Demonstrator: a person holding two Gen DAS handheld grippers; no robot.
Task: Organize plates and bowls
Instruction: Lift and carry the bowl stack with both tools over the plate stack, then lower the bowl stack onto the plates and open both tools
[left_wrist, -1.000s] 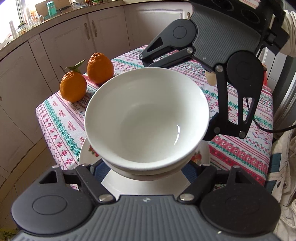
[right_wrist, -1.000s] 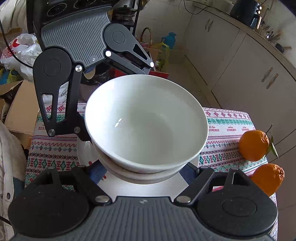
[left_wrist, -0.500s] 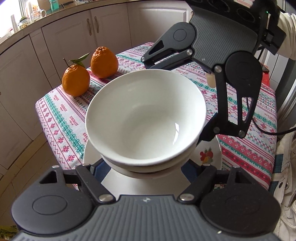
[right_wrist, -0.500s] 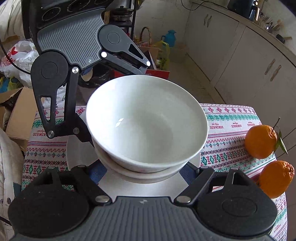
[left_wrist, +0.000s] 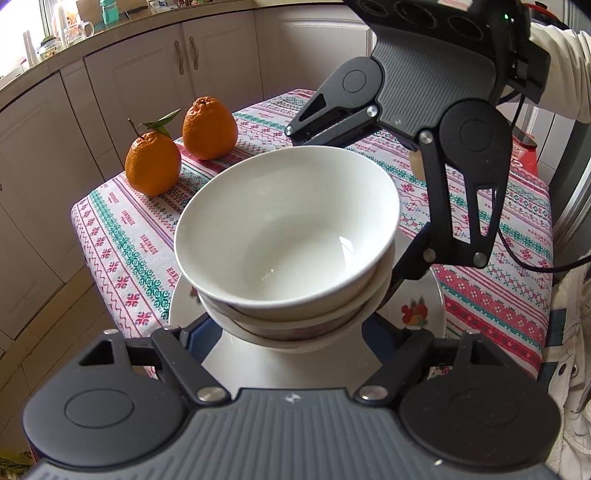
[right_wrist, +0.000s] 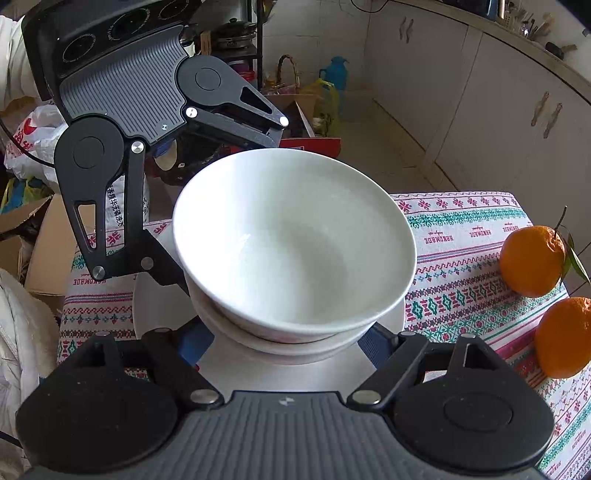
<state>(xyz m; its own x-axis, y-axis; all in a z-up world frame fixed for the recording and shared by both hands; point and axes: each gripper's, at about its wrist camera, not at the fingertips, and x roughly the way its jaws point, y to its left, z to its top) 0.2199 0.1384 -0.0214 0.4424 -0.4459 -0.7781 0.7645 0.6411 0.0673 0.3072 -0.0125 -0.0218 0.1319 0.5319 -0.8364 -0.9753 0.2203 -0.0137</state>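
A stack of white bowls (left_wrist: 288, 236) (right_wrist: 295, 240) stands on a white plate (left_wrist: 417, 310) (right_wrist: 155, 306) with a small fruit print, on the patterned tablecloth. My left gripper (left_wrist: 288, 332) has its fingers spread wide around the lowest bowl from one side. My right gripper (right_wrist: 288, 343) does the same from the opposite side. The fingertips are hidden under the bowls, so I cannot tell if they press on them. Each gripper shows in the other's view beyond the bowls.
Two oranges (left_wrist: 153, 162) (right_wrist: 532, 260) lie on the tablecloth (left_wrist: 125, 243) near its edge. Kitchen cabinets (left_wrist: 122, 92) stand behind the table. Boxes and bags (right_wrist: 33, 140) sit on the floor beyond the far table edge.
Both grippers and the bowl stack came down toward the plate and table. The bowls now sit lower against the plate. The jaws stay equally wide.
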